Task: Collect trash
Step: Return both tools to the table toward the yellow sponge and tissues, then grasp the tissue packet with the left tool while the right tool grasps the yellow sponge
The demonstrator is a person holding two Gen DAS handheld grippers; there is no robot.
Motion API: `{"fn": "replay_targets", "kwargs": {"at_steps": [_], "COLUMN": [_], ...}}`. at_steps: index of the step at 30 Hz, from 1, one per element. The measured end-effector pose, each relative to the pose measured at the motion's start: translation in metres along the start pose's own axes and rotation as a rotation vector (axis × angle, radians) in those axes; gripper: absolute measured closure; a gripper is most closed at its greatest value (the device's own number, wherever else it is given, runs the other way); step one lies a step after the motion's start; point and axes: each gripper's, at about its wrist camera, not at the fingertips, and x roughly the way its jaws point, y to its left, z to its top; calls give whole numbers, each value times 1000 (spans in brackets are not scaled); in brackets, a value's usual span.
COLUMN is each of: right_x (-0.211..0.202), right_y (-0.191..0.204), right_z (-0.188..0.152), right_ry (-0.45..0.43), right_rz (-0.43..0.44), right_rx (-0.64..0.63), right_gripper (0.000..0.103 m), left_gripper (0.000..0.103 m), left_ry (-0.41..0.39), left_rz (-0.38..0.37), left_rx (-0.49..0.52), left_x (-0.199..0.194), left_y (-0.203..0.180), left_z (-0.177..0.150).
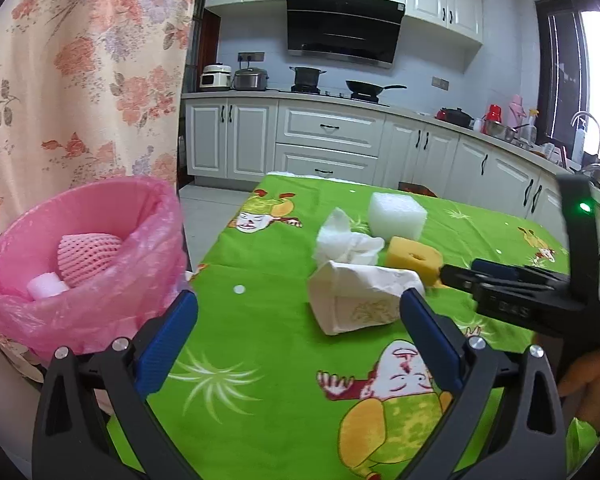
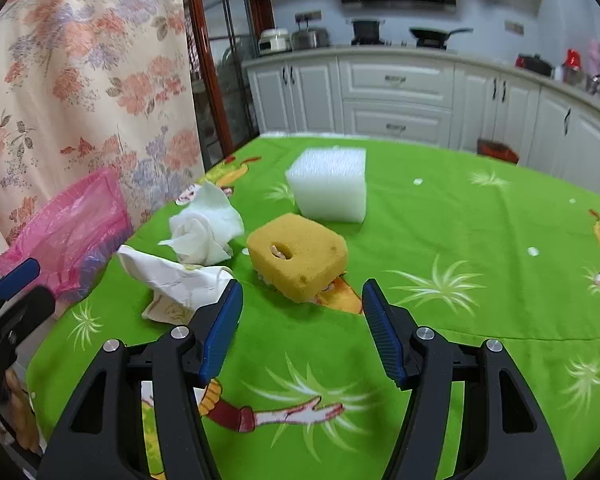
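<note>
My right gripper [image 2: 302,300] hangs spread wide just short of the yellow sponge [image 2: 298,258], holding nothing; my left gripper [image 1: 298,314] is equally spread, its right finger beside the crumpled paper cup [image 1: 360,298]. Left of the sponge lie the cup and a tissue [image 2: 204,230]; behind it, a white foam block [image 2: 330,188]. I fear nudging the cup off the table. The pink bin [image 1: 80,256] is partly cut off, its bottom hidden.
</note>
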Motion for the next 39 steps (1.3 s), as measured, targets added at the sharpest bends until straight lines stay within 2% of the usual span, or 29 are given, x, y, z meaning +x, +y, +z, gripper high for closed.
{"fn": "replay_targets", "kwargs": {"at_steps": [7, 18, 21, 22, 25, 31, 39], "right_x": [26, 61, 66, 66, 59, 38, 3], "right_y": [2, 2, 1, 0, -2, 0, 20], "right_z": [12, 29, 31, 31, 27, 12, -16], "right_ry": [62, 146, 160, 164, 151, 160, 162], "right_rz": [-21, 1, 34, 52, 88, 227, 304], "right_rx": [-40, -83, -85, -86, -95, -153, -227], "right_gripper": [39, 35, 37, 47, 54, 57, 57], "left_gripper": [5, 5, 5, 5, 5, 5, 5], "left_ry": [19, 63, 68, 71, 82, 71, 67], "left_rz": [3, 21, 31, 35, 38, 92, 120], "left_rx": [14, -22, -44, -51, -62, -26, -36], "left_x": [13, 37, 40, 42, 47, 48, 30], "left_y": [-8, -12, -11, -12, -16, -31, -17], "left_z": [-1, 0, 1, 2, 4, 5, -3]}}
